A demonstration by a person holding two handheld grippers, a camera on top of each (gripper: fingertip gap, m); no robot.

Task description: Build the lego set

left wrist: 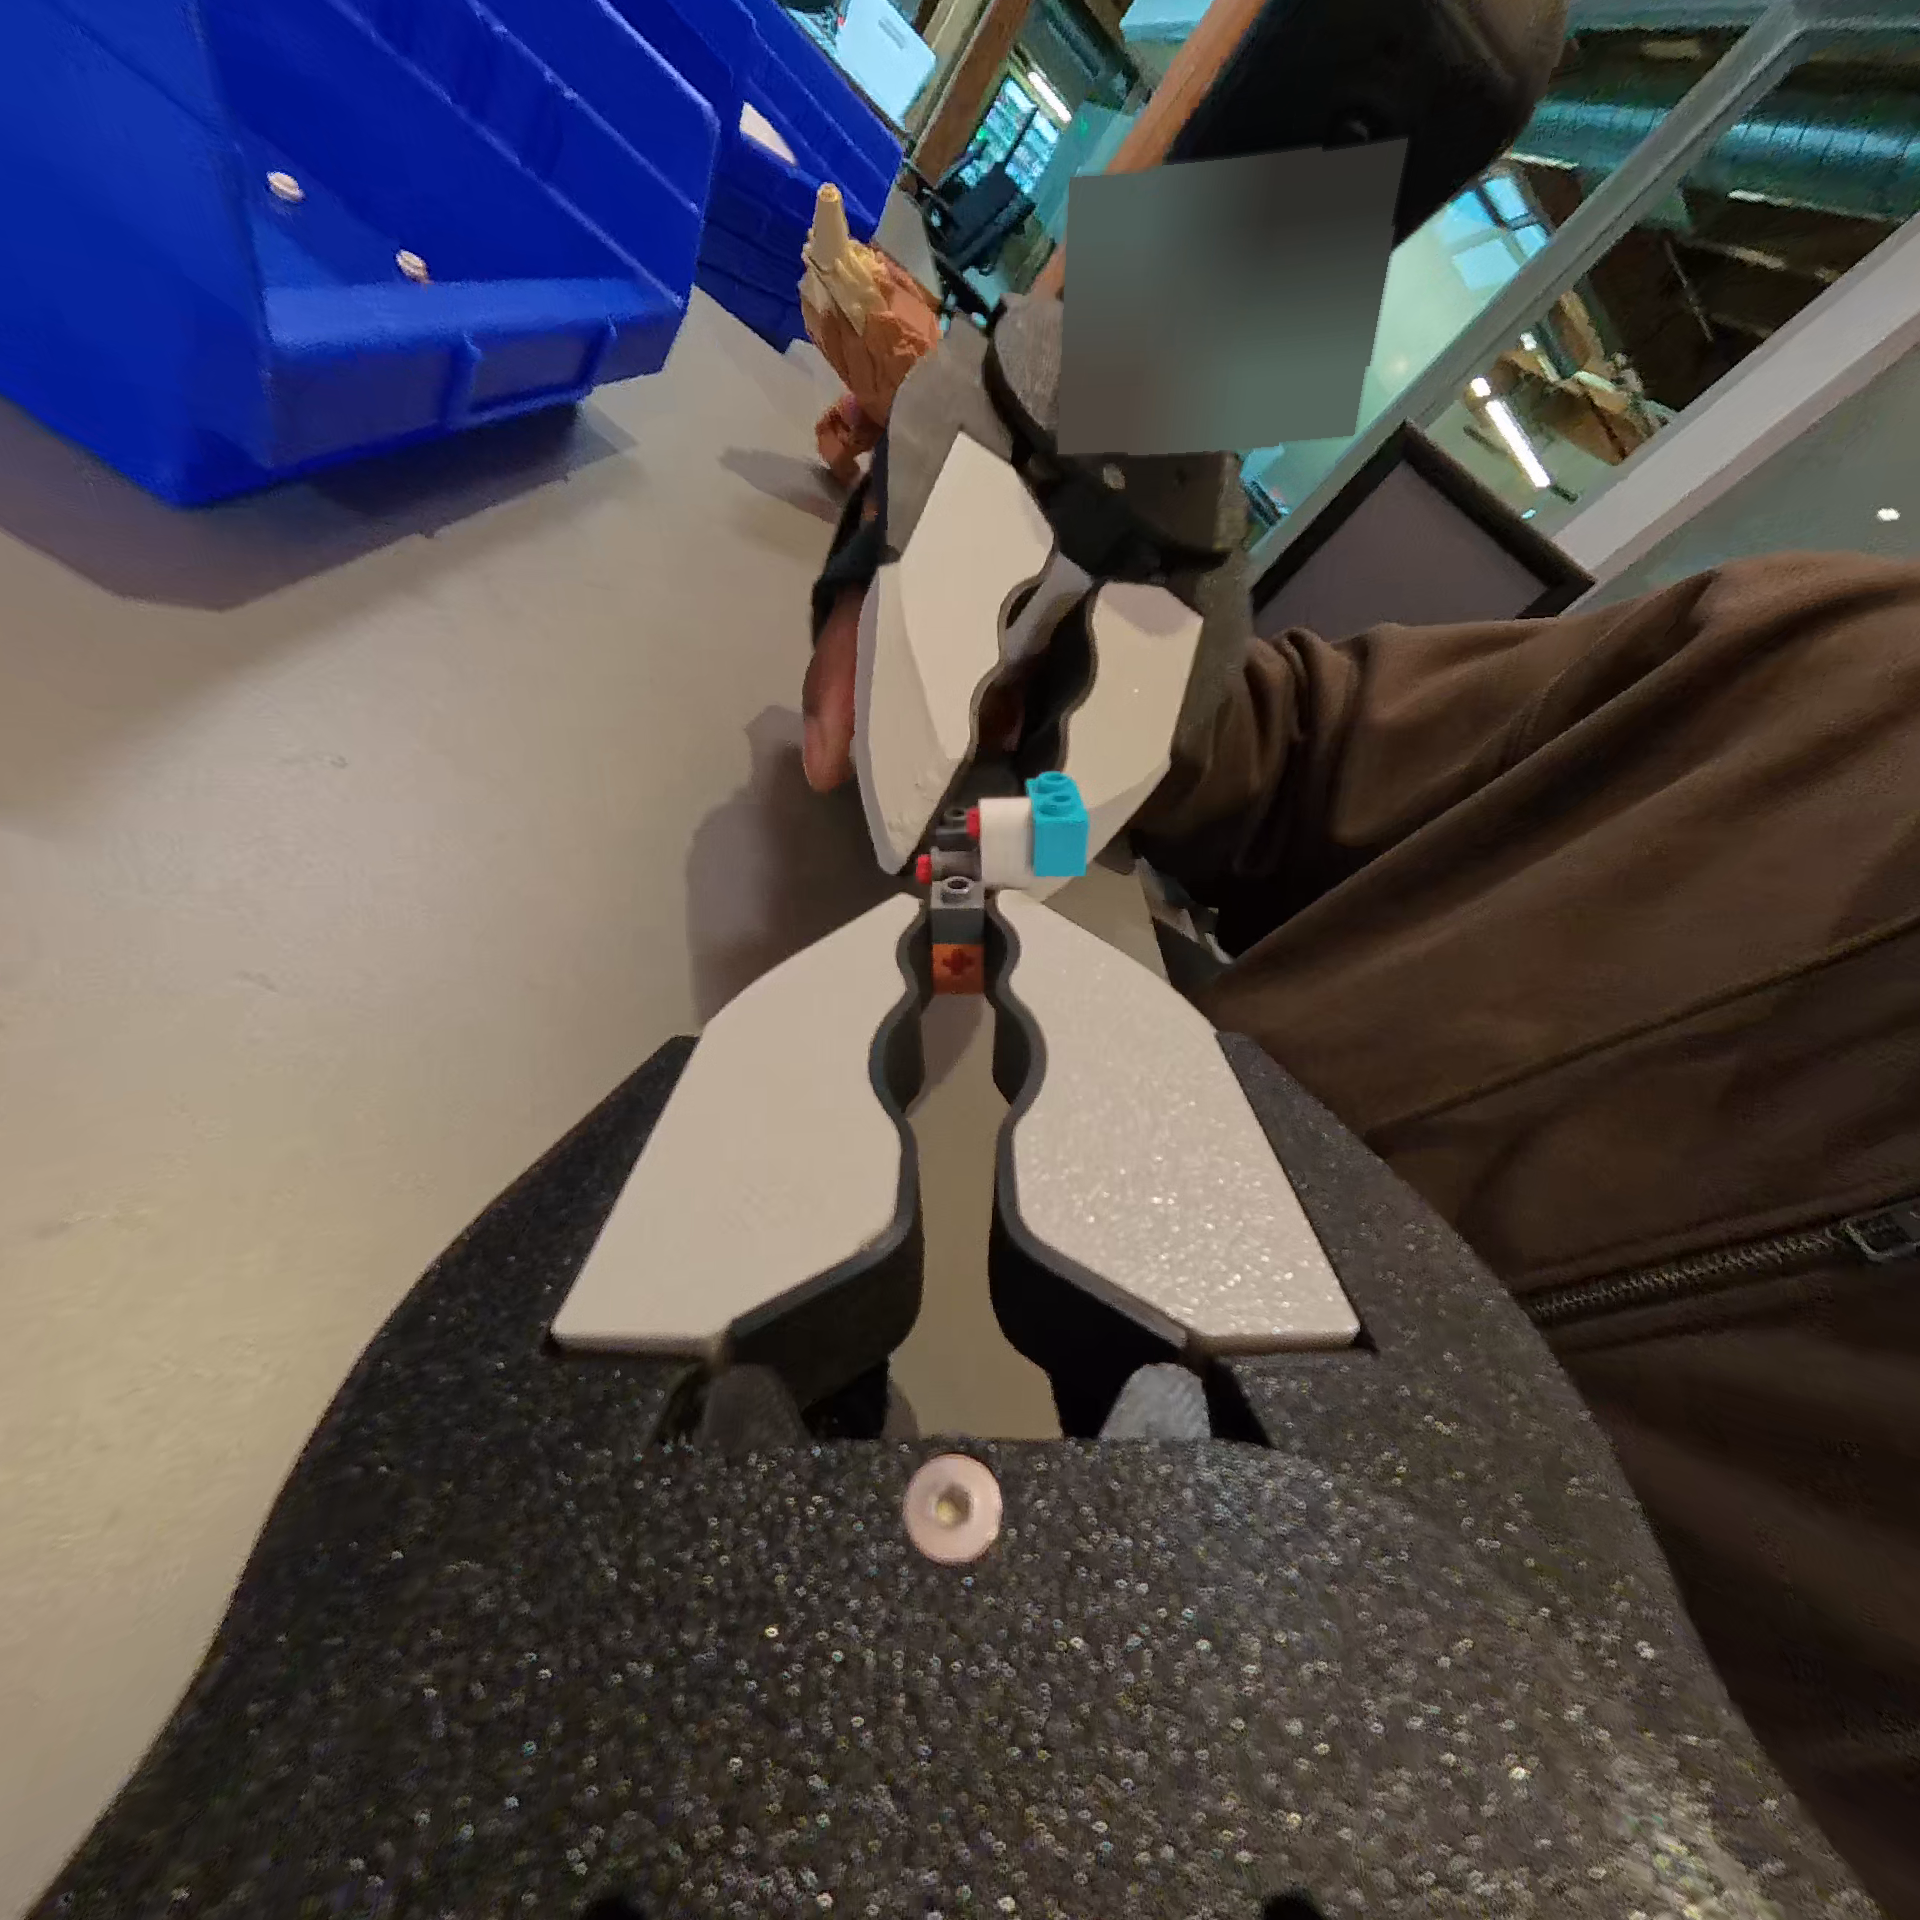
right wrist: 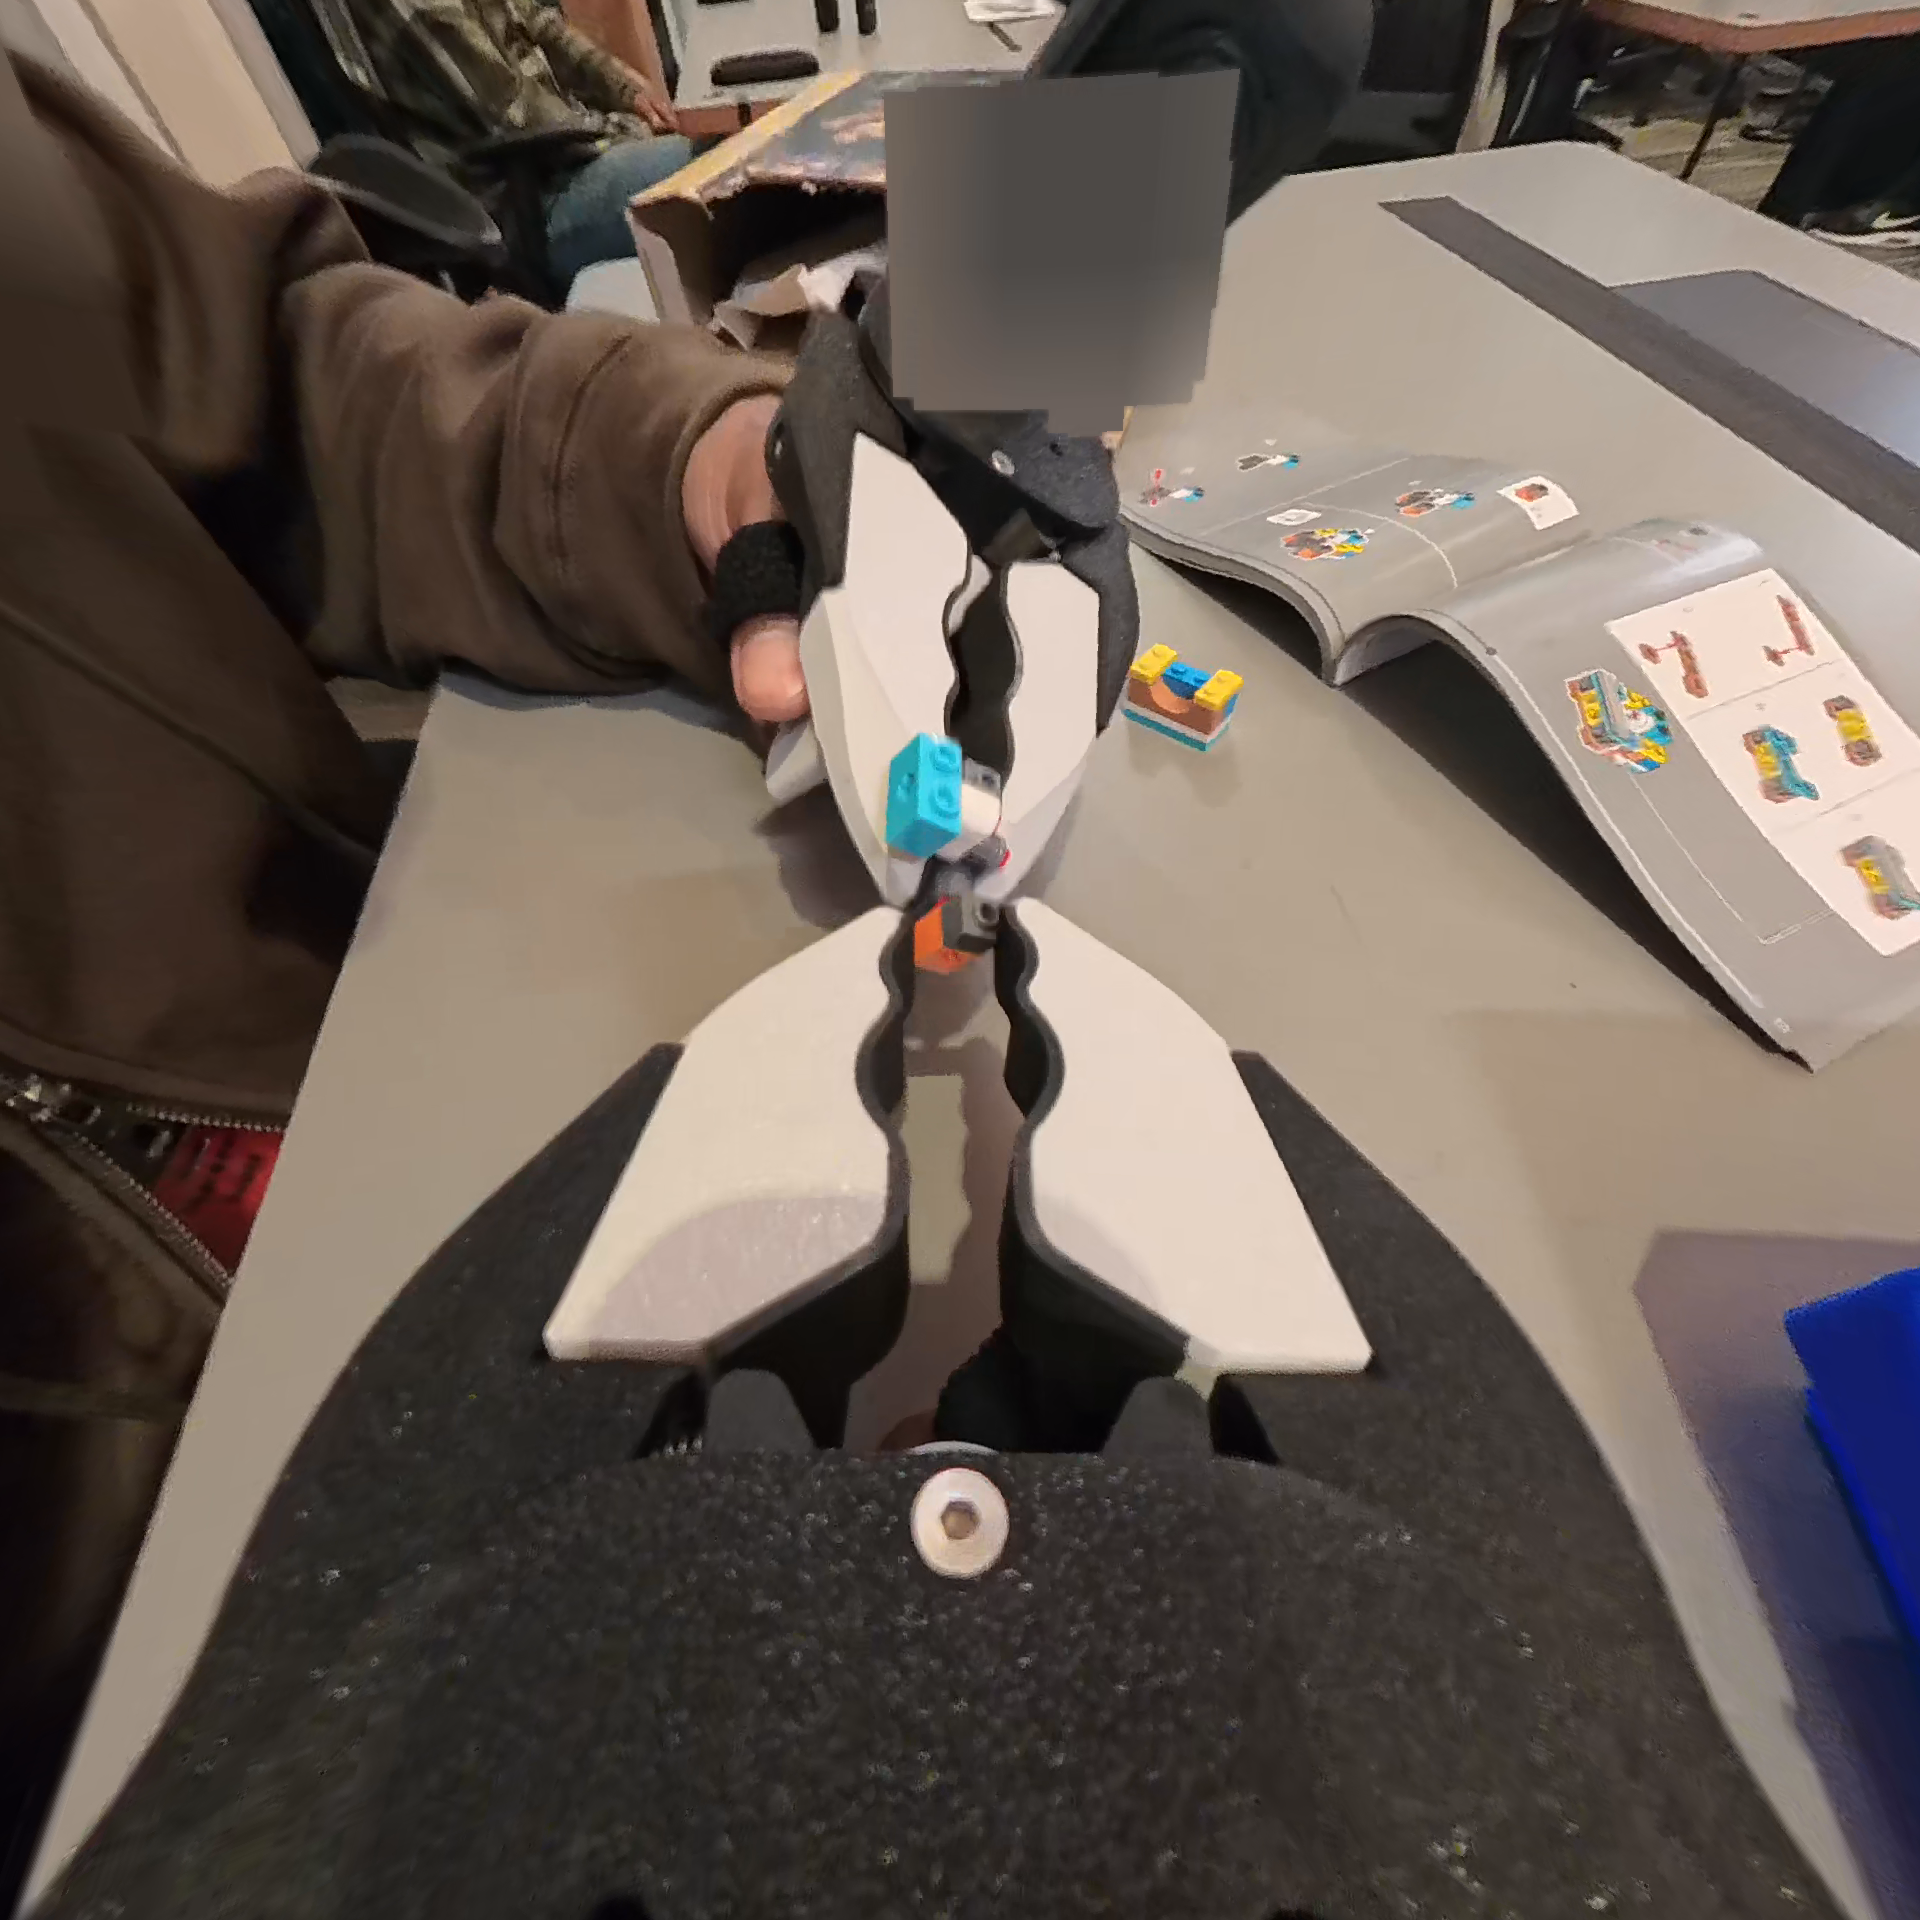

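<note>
Gripping tip to tip above the counter [right wrist: 1351, 935]: our left gripper [left wrist: 958, 935] pinches the orange-grey piece [left wrist: 957, 951], our right gripper [right wrist: 951, 930] meets it. Teal-white assembly [right wrist: 935, 805] sits clamped in the far fingers [right wrist: 873, 665]. Manual [right wrist: 1558, 623] at 2 o'clock.

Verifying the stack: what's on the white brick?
A teal brick, pressed onto the white brick's end. The face it covers, and any studs joining them, cannot be seen.

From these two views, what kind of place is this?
Probably a shared office or lab workspace: blue storage bins on a grey table, an open instruction booklet, office chairs and more desks behind.
</note>
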